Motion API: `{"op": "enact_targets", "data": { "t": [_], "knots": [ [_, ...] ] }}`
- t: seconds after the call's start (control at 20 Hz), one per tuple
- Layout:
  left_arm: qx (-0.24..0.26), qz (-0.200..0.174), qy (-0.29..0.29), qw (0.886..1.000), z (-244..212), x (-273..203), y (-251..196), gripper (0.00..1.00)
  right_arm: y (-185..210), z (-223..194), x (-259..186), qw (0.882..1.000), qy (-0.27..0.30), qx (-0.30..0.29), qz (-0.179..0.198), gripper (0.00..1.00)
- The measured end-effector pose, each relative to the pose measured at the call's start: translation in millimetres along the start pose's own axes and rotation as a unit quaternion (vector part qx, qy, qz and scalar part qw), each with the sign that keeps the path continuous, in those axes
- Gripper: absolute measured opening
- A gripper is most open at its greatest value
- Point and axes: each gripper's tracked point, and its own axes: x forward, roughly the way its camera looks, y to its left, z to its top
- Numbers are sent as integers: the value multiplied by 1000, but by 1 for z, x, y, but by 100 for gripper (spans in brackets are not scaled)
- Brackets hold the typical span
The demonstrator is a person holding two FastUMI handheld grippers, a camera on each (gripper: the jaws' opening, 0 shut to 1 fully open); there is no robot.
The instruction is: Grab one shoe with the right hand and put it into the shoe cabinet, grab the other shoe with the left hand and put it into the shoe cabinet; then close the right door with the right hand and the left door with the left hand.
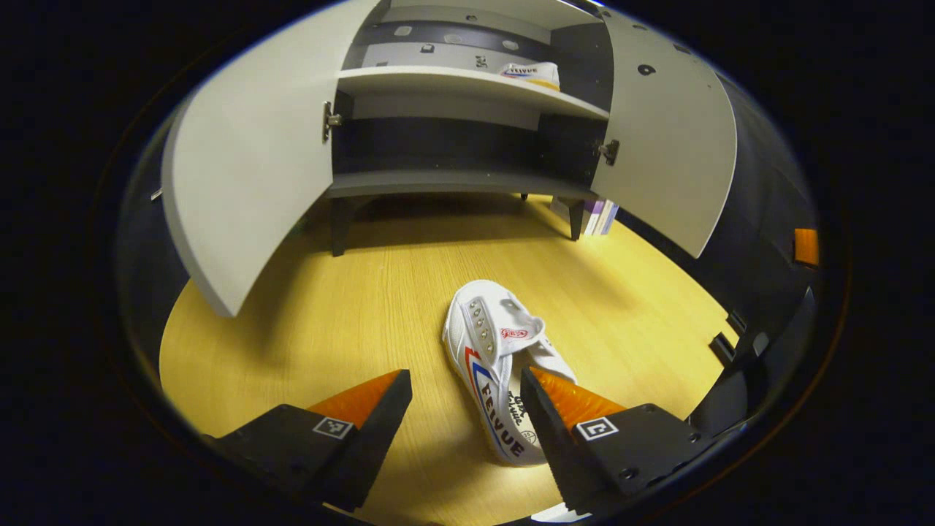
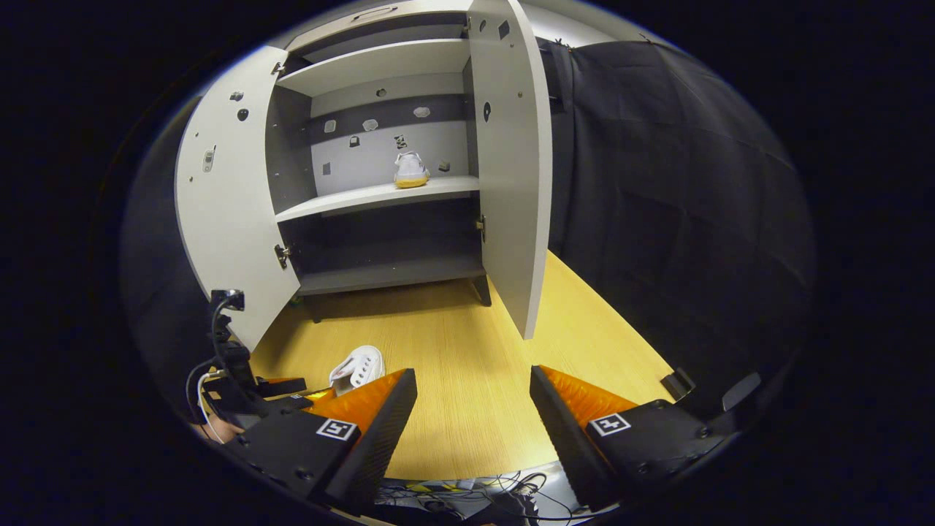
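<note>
A white canvas shoe (image 1: 497, 365) lies on its side on the wooden table, toe toward the cabinet. My left gripper (image 1: 467, 387) hovers open just behind its heel, the right finger overlapping the shoe's opening. The shoe cabinet (image 1: 467, 131) stands ahead with both doors swung wide. The second white shoe (image 1: 532, 74) rests on the middle shelf at the right. In the right gripper view that shelved shoe (image 2: 410, 170) sits deep in the cabinet (image 2: 380, 197), the floor shoe (image 2: 358, 367) lies at the lower left, and my right gripper (image 2: 473, 394) is open and holds nothing.
The left door (image 1: 248, 168) and right door (image 1: 672, 139) jut out over the table (image 1: 350, 307). Some books (image 1: 600, 217) lean behind the cabinet's right leg. The other gripper with its cable (image 2: 234, 380) shows at the lower left of the right gripper view. Loose cables (image 2: 467, 497) lie below the table edge.
</note>
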Motion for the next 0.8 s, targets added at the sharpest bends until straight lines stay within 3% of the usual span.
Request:
{"op": "enact_targets", "data": {
  "t": [0.3, 0.55, 0.7, 0.75, 0.8],
  "knots": [
    [18, 35, 26, 999, 3, 44, 7, 86, -42, 10, -6, 998, -11, 13, -55, 99],
    [25, 58, 34, 997, 7, 56, 4, 36, -75, 11, -15, 996, -10, 24, -90, 99],
    [6, 86, 39, 996, 4, 61, 19, 22, -84, 12, -20, 995, -10, 27, -96, 99],
    [-14, 83, 44, 995, 3, 62, 23, 9, -87, 13, -21, 995, -13, 26, -97, 99],
    [-28, 76, 47, 996, 4, 60, 21, 6, -89, 16, -21, 995, -18, 25, -96, 99]
  ]
}}
